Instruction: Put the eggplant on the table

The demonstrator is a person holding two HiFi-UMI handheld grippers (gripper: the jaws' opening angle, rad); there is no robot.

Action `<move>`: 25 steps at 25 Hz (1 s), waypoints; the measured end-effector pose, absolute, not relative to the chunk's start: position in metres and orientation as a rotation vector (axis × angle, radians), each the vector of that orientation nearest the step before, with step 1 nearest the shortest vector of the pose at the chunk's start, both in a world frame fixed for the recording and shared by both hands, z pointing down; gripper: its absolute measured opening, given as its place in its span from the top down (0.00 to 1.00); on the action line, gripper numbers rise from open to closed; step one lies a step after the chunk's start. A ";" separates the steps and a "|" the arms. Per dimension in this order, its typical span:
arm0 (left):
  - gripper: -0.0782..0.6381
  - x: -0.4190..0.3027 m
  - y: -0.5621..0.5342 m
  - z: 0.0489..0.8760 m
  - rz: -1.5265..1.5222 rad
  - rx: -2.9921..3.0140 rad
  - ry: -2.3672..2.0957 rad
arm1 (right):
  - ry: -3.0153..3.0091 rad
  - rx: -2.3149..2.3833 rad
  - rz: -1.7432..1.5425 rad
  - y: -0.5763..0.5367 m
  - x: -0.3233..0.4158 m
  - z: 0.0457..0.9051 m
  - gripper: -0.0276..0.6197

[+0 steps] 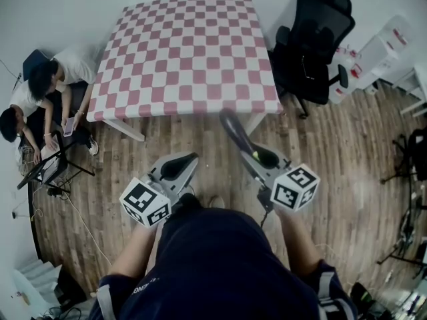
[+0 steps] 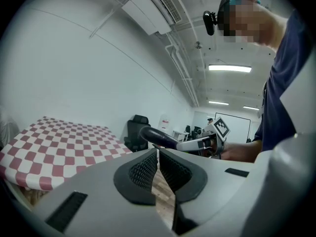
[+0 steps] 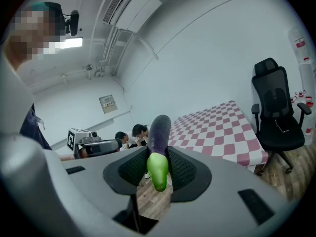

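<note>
Right gripper (image 3: 159,154): clenched on the eggplant (image 3: 159,132). Both ribbed pads pressed against the fruit near its green stem end.
Eggplant: carried in the air in the right gripper, not on the table (image 1: 183,52). The green stem end poked back between the pads toward the gripper's camera, and the long dark purple body stuck out ahead and upward past the fingertips.
Eggplant, head view: it hung over the wooden floor (image 1: 193,142), its dark tip pointing at the table and reaching about level with the near edge.
Left gripper (image 2: 158,154): jaws closed together with nothing between them, the pads meeting at the tips. It was held low beside the right gripper, also short of the table.
Table: square top under a pink-and-white checked cloth, bare on top, ahead of both grippers.
Marker cubes (image 1: 145,202): one at the back of each gripper, close to the person's dark shirt (image 1: 220,259).
Office chair (image 1: 313,39): black, standing just beside the table's right edge.
Two people (image 1: 40,85): sitting low on the floor off the table's left side, bent over something I couldn't make out.
Ceiling: air-conditioning unit (image 2: 148,9) and lit strip lights visible overhead in the left gripper view.
</note>
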State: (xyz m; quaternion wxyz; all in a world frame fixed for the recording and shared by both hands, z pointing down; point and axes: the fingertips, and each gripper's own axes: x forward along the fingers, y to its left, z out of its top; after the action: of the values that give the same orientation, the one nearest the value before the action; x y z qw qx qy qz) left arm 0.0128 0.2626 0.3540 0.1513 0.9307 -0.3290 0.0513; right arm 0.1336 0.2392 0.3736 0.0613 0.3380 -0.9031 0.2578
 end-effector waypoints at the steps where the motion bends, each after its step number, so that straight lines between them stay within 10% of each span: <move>1: 0.84 0.011 0.260 0.356 0.147 2.671 -0.950 | -2.727 1.022 0.784 0.237 0.132 0.377 0.76; 25: 0.84 -0.080 0.004 0.400 0.196 2.616 -0.828 | -2.572 1.081 0.951 -0.005 0.033 0.425 0.76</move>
State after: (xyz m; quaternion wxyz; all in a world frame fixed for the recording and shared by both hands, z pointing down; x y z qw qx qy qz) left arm -0.0803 0.0042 0.3995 0.1939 0.9329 -0.2952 0.0699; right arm 0.0325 -0.0047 0.4249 0.0969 0.3652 -0.8684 0.3212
